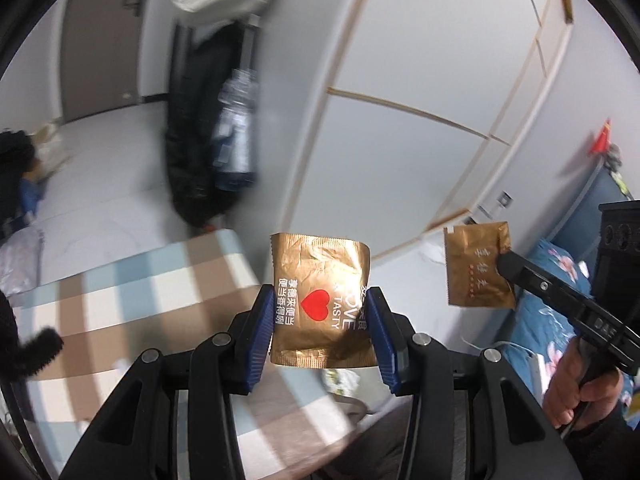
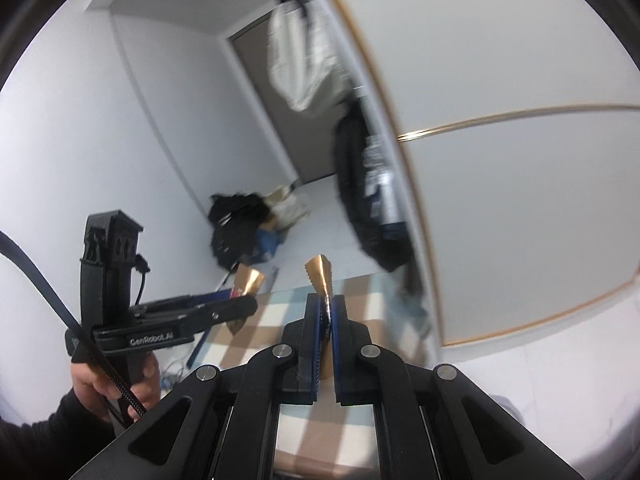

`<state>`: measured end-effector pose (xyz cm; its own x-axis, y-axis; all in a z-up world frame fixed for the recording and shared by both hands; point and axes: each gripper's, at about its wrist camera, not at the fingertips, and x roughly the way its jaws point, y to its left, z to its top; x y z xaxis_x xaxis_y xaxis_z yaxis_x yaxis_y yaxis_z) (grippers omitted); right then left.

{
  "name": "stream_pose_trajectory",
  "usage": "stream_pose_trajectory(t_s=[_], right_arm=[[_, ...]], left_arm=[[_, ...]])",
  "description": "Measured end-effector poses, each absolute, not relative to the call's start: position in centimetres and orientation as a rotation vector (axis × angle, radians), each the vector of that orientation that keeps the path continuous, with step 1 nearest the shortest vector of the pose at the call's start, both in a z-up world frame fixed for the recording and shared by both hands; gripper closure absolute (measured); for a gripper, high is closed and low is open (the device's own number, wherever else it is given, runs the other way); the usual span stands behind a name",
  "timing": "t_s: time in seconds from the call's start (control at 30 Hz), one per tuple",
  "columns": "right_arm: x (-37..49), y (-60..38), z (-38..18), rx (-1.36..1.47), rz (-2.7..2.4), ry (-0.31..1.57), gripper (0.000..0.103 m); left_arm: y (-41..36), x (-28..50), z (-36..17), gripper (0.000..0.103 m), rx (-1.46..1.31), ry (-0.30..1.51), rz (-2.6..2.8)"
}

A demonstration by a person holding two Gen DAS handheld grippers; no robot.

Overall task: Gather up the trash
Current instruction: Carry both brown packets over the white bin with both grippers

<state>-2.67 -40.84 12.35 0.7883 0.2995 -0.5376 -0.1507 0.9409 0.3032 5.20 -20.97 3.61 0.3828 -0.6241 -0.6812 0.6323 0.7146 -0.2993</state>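
My left gripper (image 1: 320, 300) is shut on a gold snack wrapper with a red heart (image 1: 320, 264), gripped by its side edges and held upright in the air. My right gripper (image 2: 326, 308) is shut on a second gold wrapper (image 2: 320, 276), seen edge-on between its blue pads. That second wrapper (image 1: 476, 264) shows flat in the left wrist view, pinched at its right edge by the right gripper's black finger (image 1: 532, 276). The left gripper with its wrapper (image 2: 248, 280) shows at the left of the right wrist view.
Below both grippers lies a checked blue, brown and white cloth (image 1: 120, 304). A dark hanging bag with plastic bottles (image 1: 224, 140) is by the white wardrobe (image 1: 400, 100). A black bag and boxes (image 2: 248, 216) lie on the floor near the door. A floral blue bedcover (image 1: 560, 264) is at the right.
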Motion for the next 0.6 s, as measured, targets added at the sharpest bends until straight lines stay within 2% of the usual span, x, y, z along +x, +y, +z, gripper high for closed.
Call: stream_pose_trajectory(t_s=[0.17, 0.6], right_arm=[[-4.0, -45.9, 10.4, 0.311, 0.125, 0.618, 0.099], [-4.9, -55.8, 0.2, 0.468, -0.074, 0.762, 0.099]], left_arm=[[-25.8, 5.3, 1.8, 0.063, 0.055, 0.930, -0.927], [-35.6, 5.5, -6.0, 0.063, 0.147, 1.165, -1.061]])
